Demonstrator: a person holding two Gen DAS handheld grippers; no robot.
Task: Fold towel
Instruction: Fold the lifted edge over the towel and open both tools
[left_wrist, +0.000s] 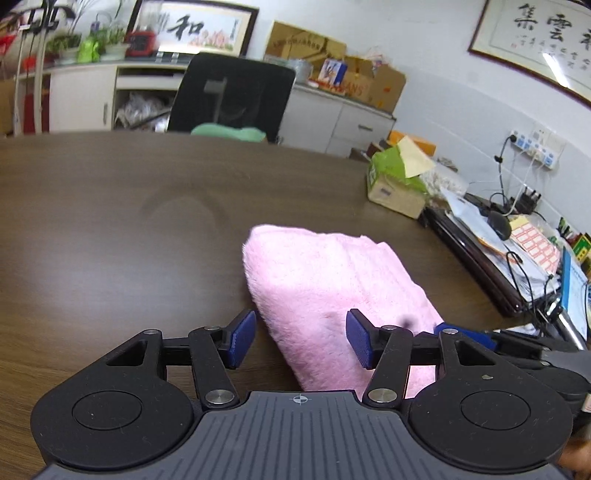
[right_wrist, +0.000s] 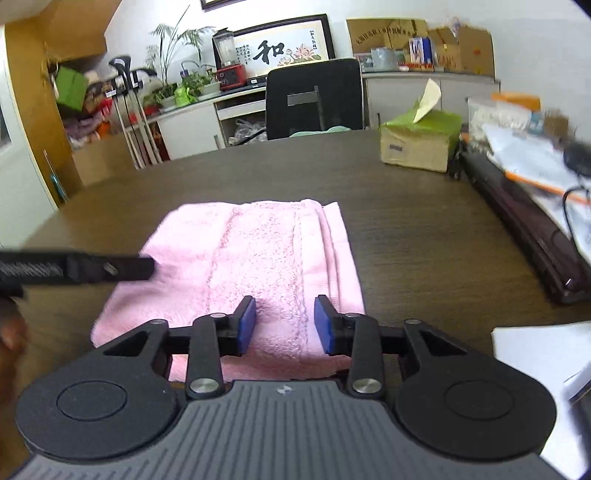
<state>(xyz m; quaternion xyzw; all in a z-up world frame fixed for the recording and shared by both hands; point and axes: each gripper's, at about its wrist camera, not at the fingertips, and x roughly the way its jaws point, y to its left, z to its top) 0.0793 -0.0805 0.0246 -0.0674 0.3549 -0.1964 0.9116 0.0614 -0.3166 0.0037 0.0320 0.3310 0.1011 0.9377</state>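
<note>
A pink towel (left_wrist: 332, 284) lies folded into a narrow stack on the dark wooden table (left_wrist: 110, 221). My left gripper (left_wrist: 301, 339) is open, its blue pads astride the towel's near left edge, holding nothing. In the right wrist view the towel (right_wrist: 251, 251) shows folded layers along its right side. My right gripper (right_wrist: 284, 325) is open just above the towel's near edge, empty. The left gripper's black body (right_wrist: 74, 267) reaches in over the towel's left edge. The right gripper's blue tip (left_wrist: 465, 334) shows beside the towel.
A green-topped cardboard tissue box (left_wrist: 399, 184) stands at the table's right rear (right_wrist: 421, 142). A dark laptop with papers, a mouse and cables (left_wrist: 491, 229) lines the right side. White paper (right_wrist: 546, 354) lies near right. A black chair (left_wrist: 232, 99) stands behind the table.
</note>
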